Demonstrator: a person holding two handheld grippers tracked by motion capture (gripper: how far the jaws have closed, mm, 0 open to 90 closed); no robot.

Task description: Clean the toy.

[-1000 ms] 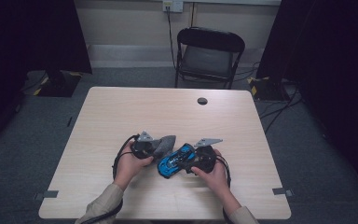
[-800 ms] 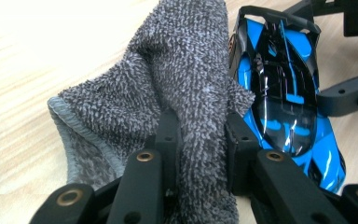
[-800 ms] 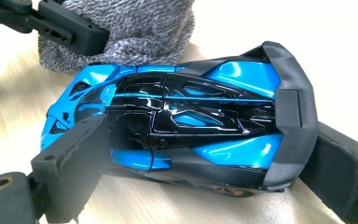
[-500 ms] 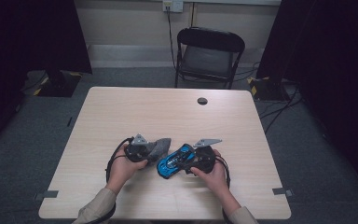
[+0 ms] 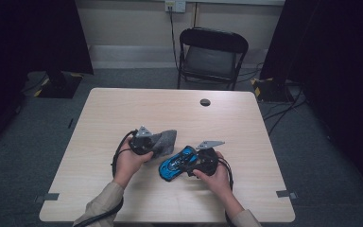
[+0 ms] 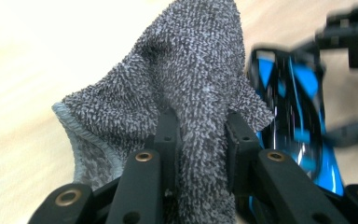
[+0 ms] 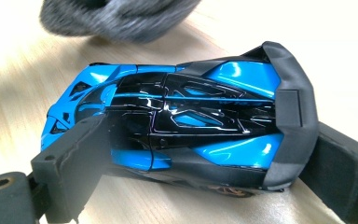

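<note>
Grey terry cloth (image 6: 186,88) is bunched between the jaws of the left gripper (image 5: 157,143), which are clamped tight on a fold of it, so the loose end flops forward past the tips; in the high view the cloth (image 5: 164,140) hangs out toward the middle of the table (image 5: 123,113), raised a little above the wood rather than lying on it. Holding it by a pinched fold leaves a soft pad free at the front, which suits wiping, and that looks like the job in hand: the cloth is poised just beside the toy car, apart from it at this instant.

Next to the right, the blue and black toy car (image 7: 177,121) sits on the tabletop near the front centre, its nose pointing toward the left hand (image 5: 131,160). The right gripper (image 5: 194,163) grasps it across the body, one pad against each flank near the rear, as the right gripper view makes plain. That sideways grip pins the car so it cannot roll or skid under the cloth, and it leaves the roof and bonnet bare for wiping.

Farther right, the right hand (image 5: 217,177) rests low by the table edge, steadying the hold
</note>
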